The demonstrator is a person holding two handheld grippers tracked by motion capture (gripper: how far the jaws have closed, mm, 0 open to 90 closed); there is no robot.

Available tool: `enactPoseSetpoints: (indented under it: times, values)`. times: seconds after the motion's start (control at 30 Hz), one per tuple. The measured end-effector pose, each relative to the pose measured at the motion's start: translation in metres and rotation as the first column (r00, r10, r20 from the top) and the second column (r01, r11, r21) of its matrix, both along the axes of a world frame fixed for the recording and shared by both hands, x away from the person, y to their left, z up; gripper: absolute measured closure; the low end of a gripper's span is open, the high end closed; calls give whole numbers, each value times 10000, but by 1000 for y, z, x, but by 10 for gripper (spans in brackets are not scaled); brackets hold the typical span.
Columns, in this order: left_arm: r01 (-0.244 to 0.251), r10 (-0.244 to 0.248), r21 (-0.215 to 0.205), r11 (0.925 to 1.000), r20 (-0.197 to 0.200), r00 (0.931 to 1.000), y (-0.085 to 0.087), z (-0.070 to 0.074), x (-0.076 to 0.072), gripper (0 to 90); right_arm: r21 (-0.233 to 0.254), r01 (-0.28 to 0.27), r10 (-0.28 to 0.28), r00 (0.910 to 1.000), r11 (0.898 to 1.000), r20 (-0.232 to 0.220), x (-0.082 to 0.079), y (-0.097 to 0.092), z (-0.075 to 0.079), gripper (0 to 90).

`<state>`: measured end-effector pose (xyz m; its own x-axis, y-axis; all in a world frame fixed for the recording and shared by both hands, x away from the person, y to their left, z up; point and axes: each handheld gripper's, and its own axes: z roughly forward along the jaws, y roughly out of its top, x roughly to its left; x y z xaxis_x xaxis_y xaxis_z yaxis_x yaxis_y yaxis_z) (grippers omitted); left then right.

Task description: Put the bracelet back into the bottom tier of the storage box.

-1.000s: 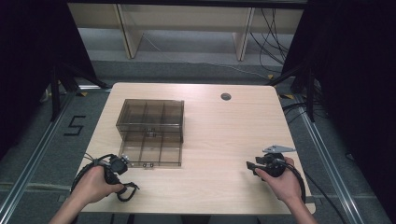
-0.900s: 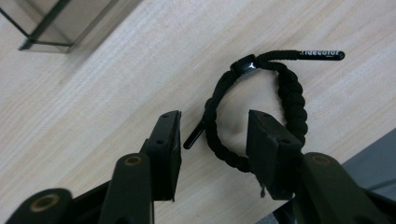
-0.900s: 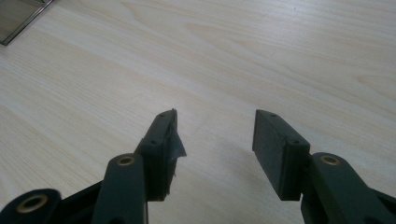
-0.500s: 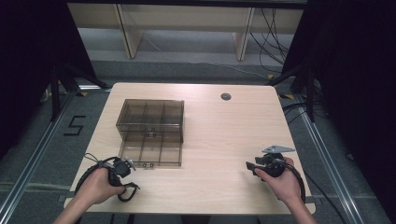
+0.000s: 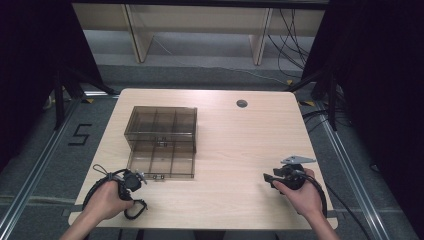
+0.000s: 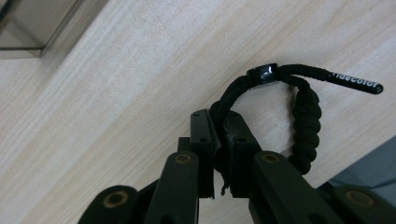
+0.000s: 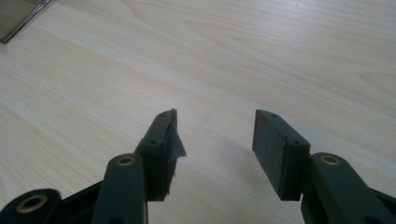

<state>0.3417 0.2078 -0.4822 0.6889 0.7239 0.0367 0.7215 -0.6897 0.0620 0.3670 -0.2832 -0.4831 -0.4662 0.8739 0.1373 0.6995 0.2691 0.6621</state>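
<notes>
A black braided cord with a glossy bead and a printed tip lies on the wooden table near its front left corner. My left gripper has just been closing and now pinches the cord's loop between its pads. From above, the left gripper sits just in front of a clear smoky compartment box, with the cord curling by the hand. My right gripper stands open over bare wood, and at the front right the right gripper rests in the hand.
The box's lid lies open toward the front, and a corner of the box shows in the left gripper view. A round cable hole sits near the table's far edge. Shelving and cables stand beyond the table.
The left hand has edged slightly right near the front left corner. The right hand has kept still.
</notes>
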Motion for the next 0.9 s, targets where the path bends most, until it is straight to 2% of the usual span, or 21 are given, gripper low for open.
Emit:
enactPoseSetpoints:
  times: [0.07,0.13,0.27,0.3,0.87,0.9]
  values:
    - [300,-300,-6,9996,63,9995,1,1,1,841,-5,-10,10,10000,10000,12,0,0,0,510]
    - [392,-392,-4,9992,116,9992,2,3,2,840,37,31,-31,10000,10000,-68,0,0,0,510]
    - [8,-7,-141,9999,122,9999,1,6,-1,840,23,49,-49,10000,10000,-34,0,0,0,510]
    - [324,-323,-41,9995,221,9992,3,9,1,839,13,48,-48,10000,10000,-22,0,0,0,510]
    - [134,-122,-250,9996,469,9988,10,20,6,839,86,-3,3,10000,10000,47,0,0,0,510]
    - [104,-89,-305,9995,502,9987,10,22,7,839,-4,-93,93,9995,10000,297,1,-1,0,510]
